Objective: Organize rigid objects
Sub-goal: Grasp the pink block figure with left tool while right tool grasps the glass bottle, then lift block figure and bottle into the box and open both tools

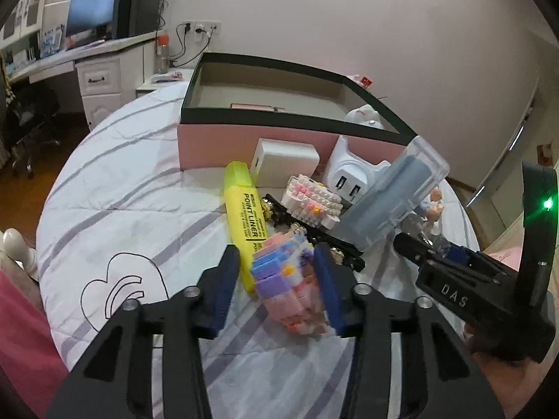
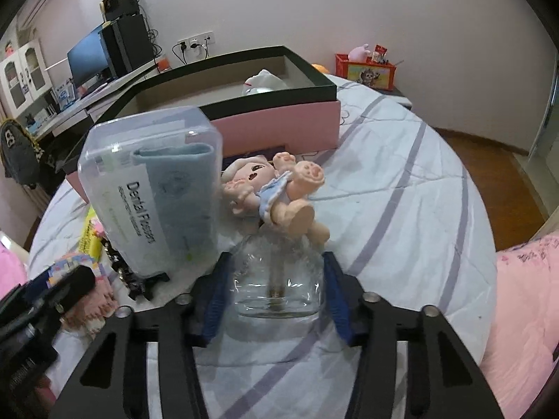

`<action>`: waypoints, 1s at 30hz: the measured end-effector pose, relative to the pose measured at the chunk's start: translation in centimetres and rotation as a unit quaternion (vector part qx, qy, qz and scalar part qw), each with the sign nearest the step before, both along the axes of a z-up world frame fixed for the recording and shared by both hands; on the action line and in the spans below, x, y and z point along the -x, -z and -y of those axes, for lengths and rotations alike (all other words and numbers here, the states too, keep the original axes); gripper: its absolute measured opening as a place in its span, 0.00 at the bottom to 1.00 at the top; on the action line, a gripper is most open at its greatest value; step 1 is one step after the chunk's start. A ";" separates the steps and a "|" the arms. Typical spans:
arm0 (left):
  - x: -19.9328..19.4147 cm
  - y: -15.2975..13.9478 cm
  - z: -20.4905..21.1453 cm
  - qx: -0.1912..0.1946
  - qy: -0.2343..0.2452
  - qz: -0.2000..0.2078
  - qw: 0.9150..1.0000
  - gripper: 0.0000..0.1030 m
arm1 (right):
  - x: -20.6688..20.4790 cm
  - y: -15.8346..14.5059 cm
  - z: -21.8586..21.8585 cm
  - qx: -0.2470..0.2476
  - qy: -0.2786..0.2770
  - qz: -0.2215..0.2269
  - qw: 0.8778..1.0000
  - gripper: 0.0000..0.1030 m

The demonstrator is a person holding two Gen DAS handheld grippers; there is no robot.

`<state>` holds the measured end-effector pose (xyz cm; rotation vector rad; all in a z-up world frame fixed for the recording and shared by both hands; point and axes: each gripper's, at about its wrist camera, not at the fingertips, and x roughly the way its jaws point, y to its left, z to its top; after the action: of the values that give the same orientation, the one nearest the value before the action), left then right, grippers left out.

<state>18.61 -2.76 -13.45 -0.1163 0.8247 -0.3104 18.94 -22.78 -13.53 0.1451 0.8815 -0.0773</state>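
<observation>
My left gripper (image 1: 279, 272) is open around a pastel pink-and-purple brick figure (image 1: 293, 286), whose right side touches the right finger. A yellow highlighter (image 1: 244, 216), a white-pink brick figure (image 1: 312, 202), a black hair clip (image 1: 314, 237), a white charger (image 1: 284, 162) and a white plug adapter (image 1: 349, 174) lie beyond it. My right gripper (image 2: 276, 279) is shut on the clear glass base (image 2: 276, 286) of a doll figure (image 2: 276, 188). A clear dental floss box (image 2: 153, 188) leans beside it. The pink box with dark rim (image 1: 279, 139) stands behind.
The objects lie on a striped white bedsheet (image 1: 132, 188). A white plush (image 2: 263, 82) and a pink flat item (image 1: 258, 107) are inside the box. A desk with a monitor (image 1: 92, 10) stands far left. A red bin (image 2: 367, 71) is far right. A pink quilt (image 2: 524, 296) is at right.
</observation>
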 end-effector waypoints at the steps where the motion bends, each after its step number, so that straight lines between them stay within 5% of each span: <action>1: 0.2 -0.2 0.1 -0.002 0.002 0.002 1.000 0.33 | 0.1 0.0 0.0 -0.001 -0.002 0.001 1.000 0.49; 8: 1.6 -0.2 -0.3 -0.007 0.008 -0.001 1.000 0.31 | 2.5 -0.6 0.3 -0.032 -0.035 -0.003 0.999 0.49; 10: 1.6 -0.2 -0.1 -0.020 0.002 0.004 1.000 0.40 | 2.8 -0.5 0.1 -0.031 -0.044 -0.009 0.998 0.49; 12: 1.4 -0.1 -0.1 -0.016 -0.009 0.003 1.000 0.63 | 2.8 -0.3 0.0 -0.029 -0.045 -0.009 0.999 0.49; 14: 1.1 0.2 -0.1 0.007 -0.002 -0.009 1.000 0.62 | 2.6 -0.3 0.0 -0.029 -0.044 -0.010 0.999 0.49; 20: 1.9 -0.2 2.2 0.008 0.049 -0.011 0.999 0.29 | 2.5 -0.4 0.0 -0.033 -0.047 -0.010 0.998 0.49; 30: 0.6 0.9 2.4 0.013 0.054 -0.026 0.998 0.25 | 2.8 -0.5 0.5 -0.043 -0.046 -0.008 0.998 0.49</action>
<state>17.99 -5.12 -14.32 -0.1045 0.8802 -0.4211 16.18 -23.33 -13.00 0.1835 0.9059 0.0456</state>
